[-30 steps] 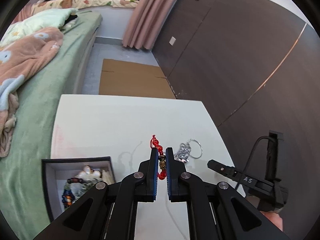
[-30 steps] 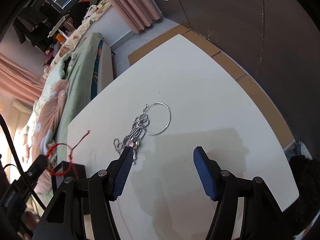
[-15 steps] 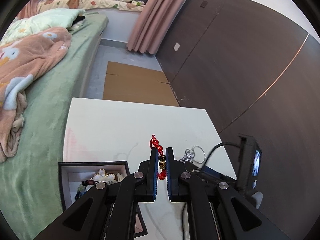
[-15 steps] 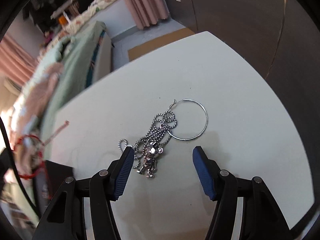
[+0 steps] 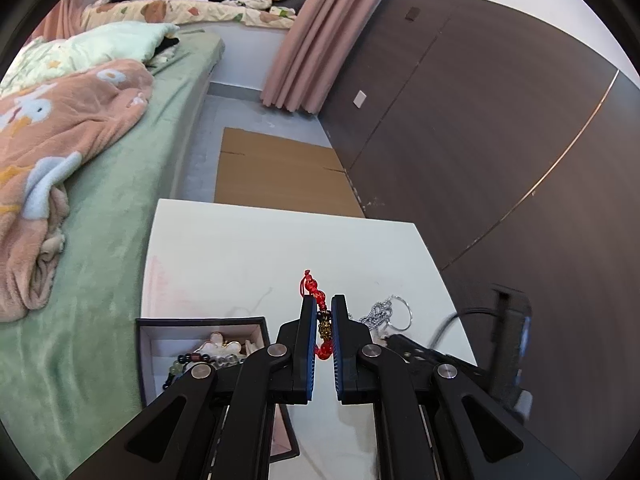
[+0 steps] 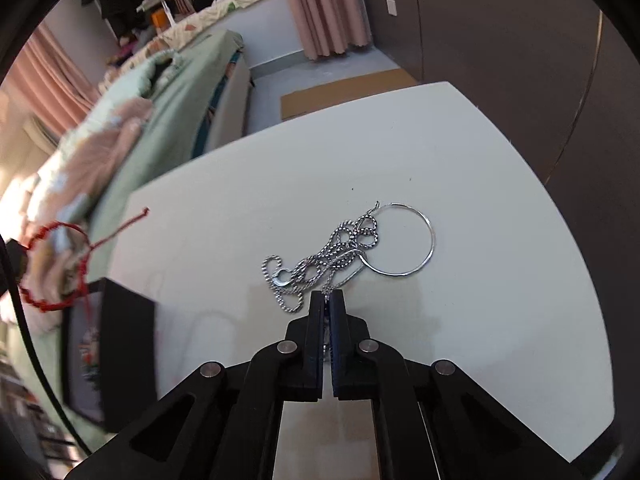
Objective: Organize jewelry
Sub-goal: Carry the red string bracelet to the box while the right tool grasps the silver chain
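Observation:
My left gripper [image 5: 323,300] is shut on a red cord bracelet [image 5: 316,292] with a gold bead, held above the white table [image 5: 240,248] beside the open black jewelry box [image 5: 200,321]. The box holds bead bracelets and a white flower piece. In the right wrist view, the bracelet's red loop [image 6: 60,224] hangs at the left above the box [image 6: 128,344]. My right gripper [image 6: 327,296] is shut on the near end of a silver chain [image 6: 332,256], which lies tangled with a thin silver ring [image 6: 432,240] on the table. The left wrist view shows the same chain [image 5: 380,312] under the right gripper.
A green bed [image 5: 120,220] with a pink blanket [image 5: 60,128] runs along the table's left side. Flat cardboard [image 5: 276,176] lies on the floor beyond the table. A dark wardrobe wall [image 5: 480,140] stands to the right. The table edge [image 6: 576,272] curves close on the right.
The right gripper slid over the silver chain and its jaws closed on the chain's near end. The left gripper kept hold of the red bracelet, and more of the box came into its view.

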